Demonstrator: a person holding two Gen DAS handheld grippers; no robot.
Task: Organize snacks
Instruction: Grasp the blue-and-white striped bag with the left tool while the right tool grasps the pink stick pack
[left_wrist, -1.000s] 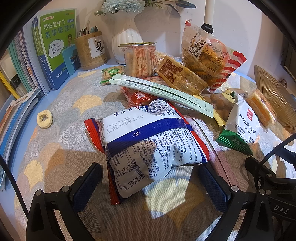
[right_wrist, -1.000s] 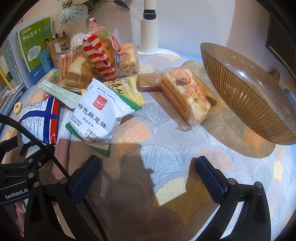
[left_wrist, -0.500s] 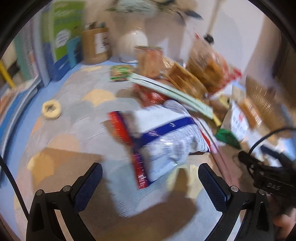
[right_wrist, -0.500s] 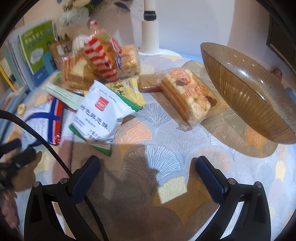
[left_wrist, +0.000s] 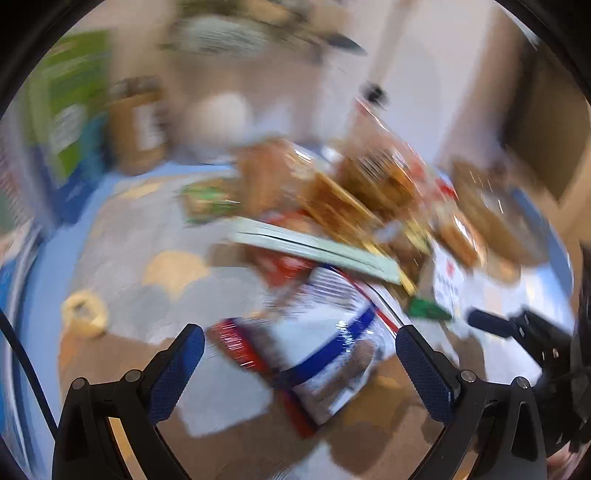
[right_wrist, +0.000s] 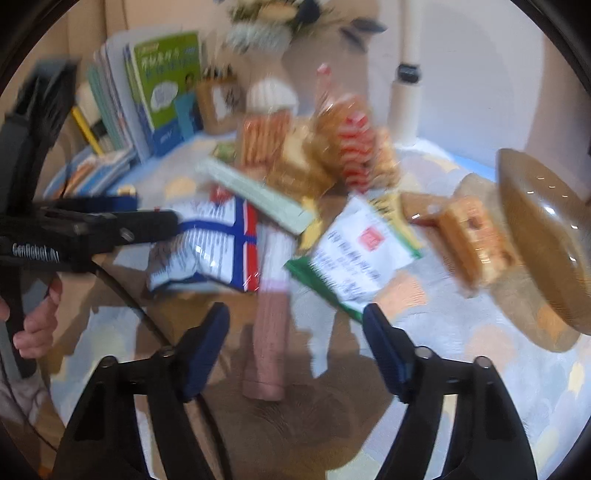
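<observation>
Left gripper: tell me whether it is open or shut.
Open. The left gripper has its fingers spread wide, with the blue-striped white snack bag lying ungripped on the table between them.

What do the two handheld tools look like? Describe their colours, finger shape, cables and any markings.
Both tools have black angular frames with silver screws. The left tool and right tool each carry two dark blue textured pads. A black cable trails at the left. White "GenRobot.AI" lettering marks the left tool's body, gripped by a bare hand.
</observation>
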